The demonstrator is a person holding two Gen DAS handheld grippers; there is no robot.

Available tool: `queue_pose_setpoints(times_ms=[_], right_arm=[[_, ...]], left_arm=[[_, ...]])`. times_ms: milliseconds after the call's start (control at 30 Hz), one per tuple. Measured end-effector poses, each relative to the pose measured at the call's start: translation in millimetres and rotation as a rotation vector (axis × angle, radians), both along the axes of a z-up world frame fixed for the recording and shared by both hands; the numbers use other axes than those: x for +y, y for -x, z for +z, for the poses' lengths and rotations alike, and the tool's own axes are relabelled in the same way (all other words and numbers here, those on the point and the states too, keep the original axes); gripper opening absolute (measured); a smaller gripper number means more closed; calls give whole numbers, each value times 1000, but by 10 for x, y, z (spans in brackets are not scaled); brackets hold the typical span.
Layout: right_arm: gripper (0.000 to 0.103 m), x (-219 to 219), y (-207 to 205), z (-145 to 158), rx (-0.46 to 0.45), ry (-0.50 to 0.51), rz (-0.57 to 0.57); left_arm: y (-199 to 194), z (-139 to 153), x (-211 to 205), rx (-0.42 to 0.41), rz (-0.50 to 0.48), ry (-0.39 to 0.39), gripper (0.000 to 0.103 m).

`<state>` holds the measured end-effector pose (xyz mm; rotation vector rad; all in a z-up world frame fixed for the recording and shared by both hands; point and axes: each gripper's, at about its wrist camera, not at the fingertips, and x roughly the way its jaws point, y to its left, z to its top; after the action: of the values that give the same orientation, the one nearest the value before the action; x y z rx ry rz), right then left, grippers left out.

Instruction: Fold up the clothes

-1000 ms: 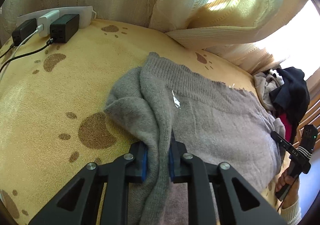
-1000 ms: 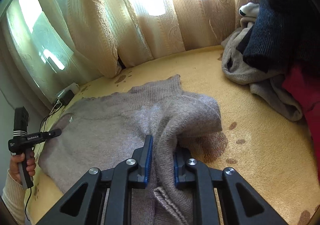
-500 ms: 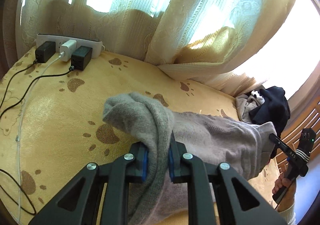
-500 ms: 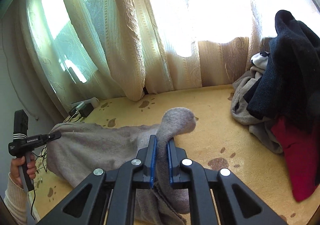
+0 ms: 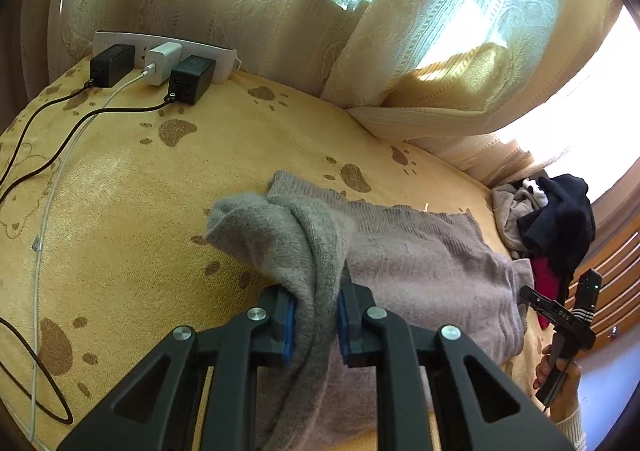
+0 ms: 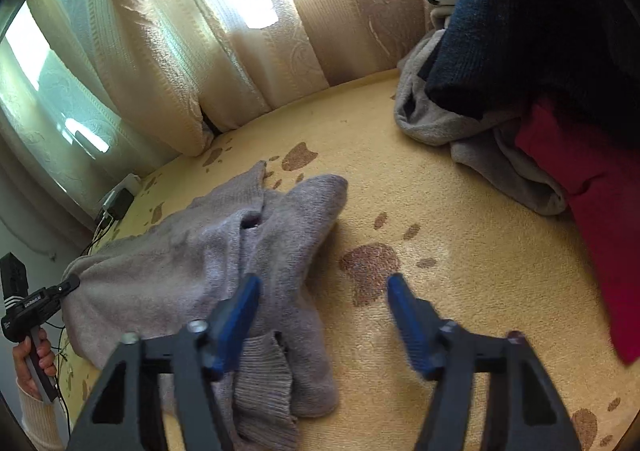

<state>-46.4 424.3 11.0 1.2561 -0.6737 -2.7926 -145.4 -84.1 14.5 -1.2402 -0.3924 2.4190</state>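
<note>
A grey knitted sweater [image 5: 420,263] lies folded over on the yellow paw-print blanket [image 5: 120,191]. My left gripper [image 5: 316,315] is shut on a bunched fold of the sweater at its left end, the blue pads pressing the knit from both sides. In the right wrist view the same sweater [image 6: 192,263] lies crumpled at the left, with a sleeve end pointing toward the curtain. My right gripper [image 6: 322,291] has its jaws opening wide; the cloth lies under and beside the left finger, and no pad presses on it. The left gripper [image 6: 68,285] shows at the sweater's far end.
A pile of dark blue, grey and red clothes [image 6: 540,91] sits at the right. A power strip with chargers [image 5: 160,59] and trailing cables [image 5: 48,171] lies at the left by the curtains [image 5: 360,31]. A hand [image 6: 34,355] holds the other gripper's handle.
My right gripper has let go of the sweater and opened wide; the sleeve it held up now lies on the blanket. My left gripper, still shut on its fold, has come back down.
</note>
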Motion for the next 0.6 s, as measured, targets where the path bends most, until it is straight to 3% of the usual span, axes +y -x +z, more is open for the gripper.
queue_pose_setpoints(times_ms=[167, 300, 400, 533, 600], right_arm=[[91, 218, -72, -44, 60, 174, -4], [91, 171, 85, -62, 89, 257, 74], [91, 12, 305, -141, 55, 319, 156], [91, -316, 501, -140, 19, 294, 273], [91, -414, 531, -118, 15, 245, 278]], left_arm=[[44, -81, -9, -21, 1, -3, 20], [61, -116, -28, -30, 4, -13, 21], [66, -154, -25, -40, 3, -3, 21], [96, -220, -30, -58, -1, 12, 27], [119, -256, -40, -71, -1, 15, 30]])
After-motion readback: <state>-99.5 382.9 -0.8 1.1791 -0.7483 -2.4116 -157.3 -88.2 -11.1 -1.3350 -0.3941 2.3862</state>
